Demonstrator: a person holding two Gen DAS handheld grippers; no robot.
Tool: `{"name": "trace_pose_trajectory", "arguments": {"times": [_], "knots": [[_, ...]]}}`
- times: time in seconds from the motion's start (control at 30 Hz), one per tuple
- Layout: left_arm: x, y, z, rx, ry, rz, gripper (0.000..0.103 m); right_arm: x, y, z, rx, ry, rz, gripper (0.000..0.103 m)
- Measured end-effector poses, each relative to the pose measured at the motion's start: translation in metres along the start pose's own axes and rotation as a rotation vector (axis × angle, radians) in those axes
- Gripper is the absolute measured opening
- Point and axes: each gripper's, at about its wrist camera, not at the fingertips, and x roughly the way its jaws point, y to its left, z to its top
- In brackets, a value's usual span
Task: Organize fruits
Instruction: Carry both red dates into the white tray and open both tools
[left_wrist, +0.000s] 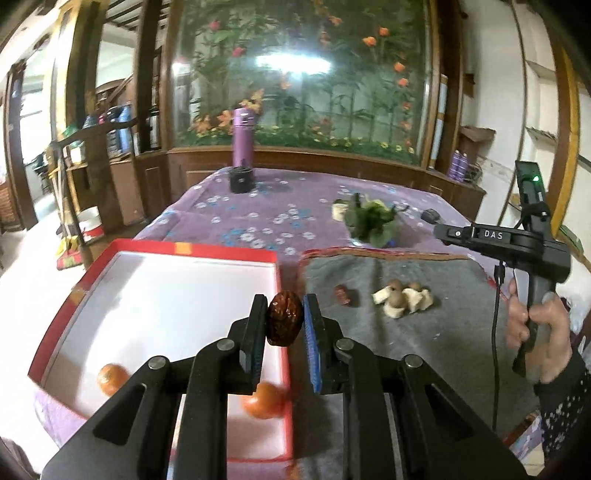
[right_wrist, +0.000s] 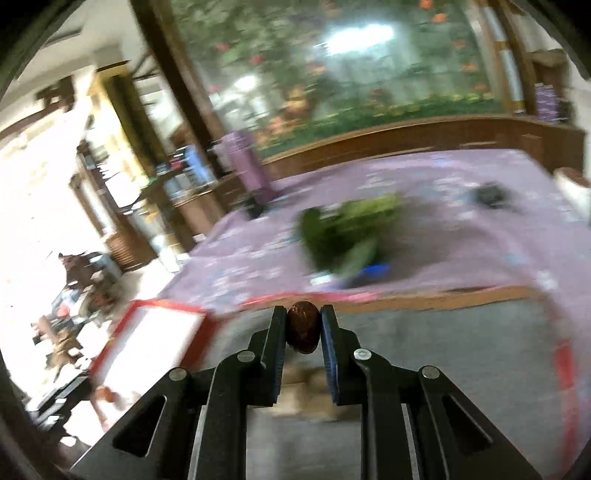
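Observation:
My left gripper (left_wrist: 285, 308) is shut on a dark red date (left_wrist: 283, 318) and holds it above the right edge of the red box with a white inside (left_wrist: 166, 295). Two oranges (left_wrist: 112, 377) (left_wrist: 264, 400) lie in the box near its front. My right gripper (right_wrist: 303, 317) is shut on another dark red date (right_wrist: 303, 326), held above the grey mat (right_wrist: 443, 350); that view is blurred. The right gripper's body (left_wrist: 506, 243) shows at the right in the left wrist view. A third date (left_wrist: 343, 295) and a pile of longans and pale pieces (left_wrist: 402, 297) lie on the grey mat (left_wrist: 406, 350).
A purple flowered cloth (left_wrist: 277, 210) covers the table. A purple flask (left_wrist: 243, 136) and a black cup (left_wrist: 241, 180) stand at the back. Leafy greens (left_wrist: 371, 219) lie past the mat. A wooden screen with a flower picture (left_wrist: 303, 74) stands behind.

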Motion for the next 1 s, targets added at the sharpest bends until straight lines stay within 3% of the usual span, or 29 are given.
{"name": "trace_pose_trajectory", "arguments": {"times": [0.17,0.43,0.67,1.0], "knots": [[-0.008,0.031,-0.010,-0.035,-0.009,0.053,0.017,0.028,0.077,-0.015,-0.084,0.075,0.148,0.018],[-0.010,0.070,-0.021,-0.076,-0.004,0.125,0.017,0.063,0.155,-0.050,-0.159,0.155,0.239,0.018],[0.004,0.098,-0.031,-0.099,0.057,0.171,0.017,0.097,0.186,-0.077,-0.204,0.249,0.242,0.018],[0.020,0.103,-0.032,-0.093,0.093,0.162,0.017,0.122,0.196,-0.099,-0.221,0.326,0.244,0.019]]}}
